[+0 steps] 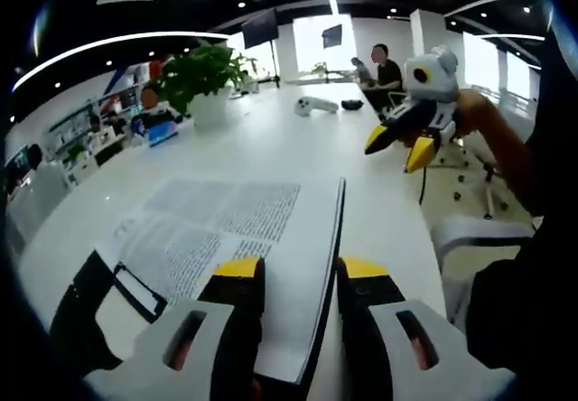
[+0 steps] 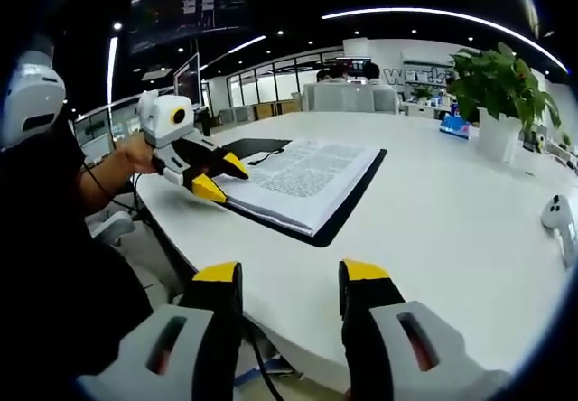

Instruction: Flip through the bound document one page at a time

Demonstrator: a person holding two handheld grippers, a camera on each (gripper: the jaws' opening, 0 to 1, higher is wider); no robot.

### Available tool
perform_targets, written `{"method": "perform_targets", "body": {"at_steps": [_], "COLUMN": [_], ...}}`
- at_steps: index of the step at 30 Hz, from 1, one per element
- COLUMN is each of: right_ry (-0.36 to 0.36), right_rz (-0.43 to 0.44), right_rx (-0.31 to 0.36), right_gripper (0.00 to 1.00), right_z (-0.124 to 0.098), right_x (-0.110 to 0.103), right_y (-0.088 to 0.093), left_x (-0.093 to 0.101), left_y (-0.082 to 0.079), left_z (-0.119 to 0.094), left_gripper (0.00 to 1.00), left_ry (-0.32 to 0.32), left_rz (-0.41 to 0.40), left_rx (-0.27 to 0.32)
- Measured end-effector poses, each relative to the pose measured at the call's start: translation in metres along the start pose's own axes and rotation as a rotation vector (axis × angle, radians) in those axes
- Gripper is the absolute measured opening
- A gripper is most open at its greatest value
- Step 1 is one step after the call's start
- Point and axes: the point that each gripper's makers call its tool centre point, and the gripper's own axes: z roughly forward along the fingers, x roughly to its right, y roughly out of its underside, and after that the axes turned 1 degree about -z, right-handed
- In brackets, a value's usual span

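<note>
My left gripper (image 1: 301,279) straddles the bound document (image 1: 271,238) on the table (image 1: 298,139), apparently pinching thin, floppy pages at their corner edge. My right gripper (image 2: 291,279) hovers apart, jaws wide.

White table (image 1: 271,139), potted plant (image 1: 200,80) on it, white controller (image 1: 316,105) farther along, seated person (image 1: 386,71) at the far end, office chair (image 1: 474,162) beside the table

Both grippers: left gripper (image 1: 298,279) and right gripper (image 2: 291,284) have grey-white bodies, black jaws, yellow tips, a dark slot per jaw housing. Person wears dark clothing (image 2: 54,238).
</note>
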Motion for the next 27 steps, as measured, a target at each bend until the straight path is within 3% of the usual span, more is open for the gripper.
{"method": "perform_targets", "body": {"at_steps": [16, 27], "right_ry": [-0.002, 0.002], "right_rz": [0.009, 0.0], "right_rx": [0.029, 0.012], "right_gripper": [0.41, 0.41], "right_z": [-0.0034, -0.0022], "right_x": [0.0008, 0.0018], "right_y": [-0.0043, -0.0017], "left_x": [-0.0039, -0.0065], "left_y": [0.0073, 0.0074], "left_z": [0.0023, 0.0004], "left_gripper": [0.33, 0.33], "left_ry": [-0.009, 0.021], "left_rz": [-0.008, -0.081], "left_rx": [-0.021, -0.002]}}
